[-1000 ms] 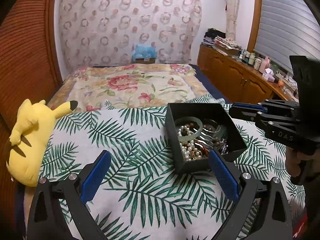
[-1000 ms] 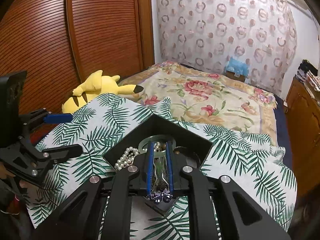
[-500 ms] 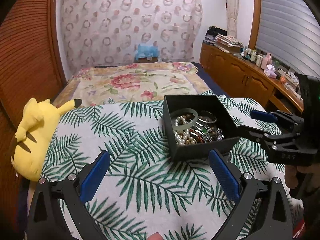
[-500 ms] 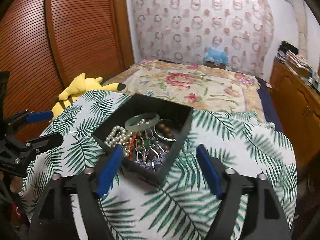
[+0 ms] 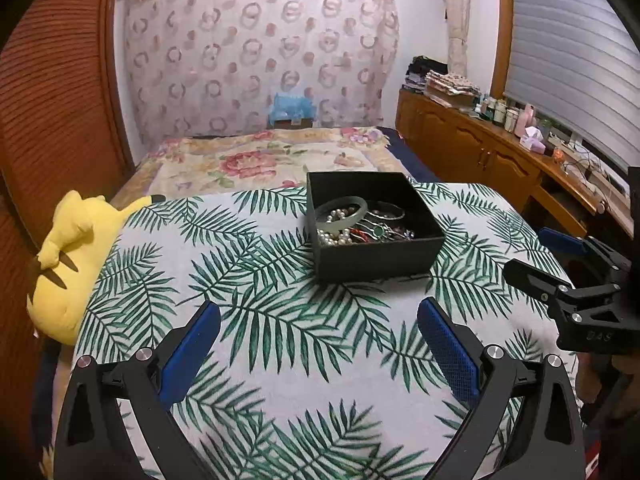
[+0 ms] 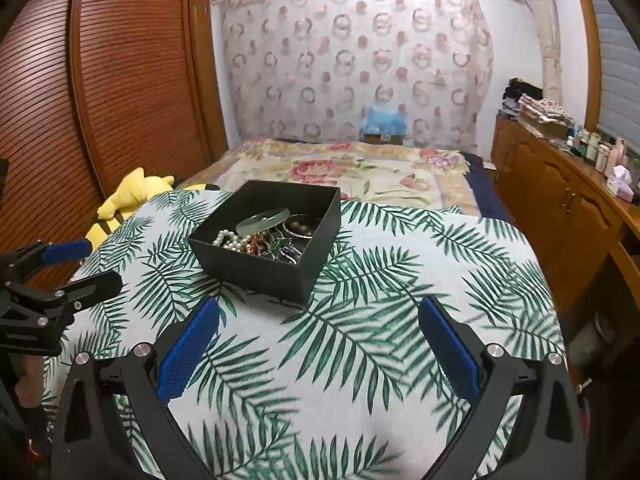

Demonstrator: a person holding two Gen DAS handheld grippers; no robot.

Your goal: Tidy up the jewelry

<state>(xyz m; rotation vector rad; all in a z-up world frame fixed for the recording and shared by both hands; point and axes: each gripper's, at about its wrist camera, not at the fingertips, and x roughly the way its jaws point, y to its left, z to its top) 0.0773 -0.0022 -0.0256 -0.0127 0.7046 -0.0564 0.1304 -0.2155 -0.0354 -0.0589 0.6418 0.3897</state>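
Moved: right gripper has backed out of the black box, jaws opening wide, nothing between them.
Left gripper: spread, empty.
Jewelry: heaped in the box, green bangle on top.
Box place: on the palm-leaf cloth, ahead of both grippers.

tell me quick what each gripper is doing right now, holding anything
Left gripper: open, nothing between its fingers.
Right gripper: opening wide, nothing between its fingers; the jewelry lies in the black box.
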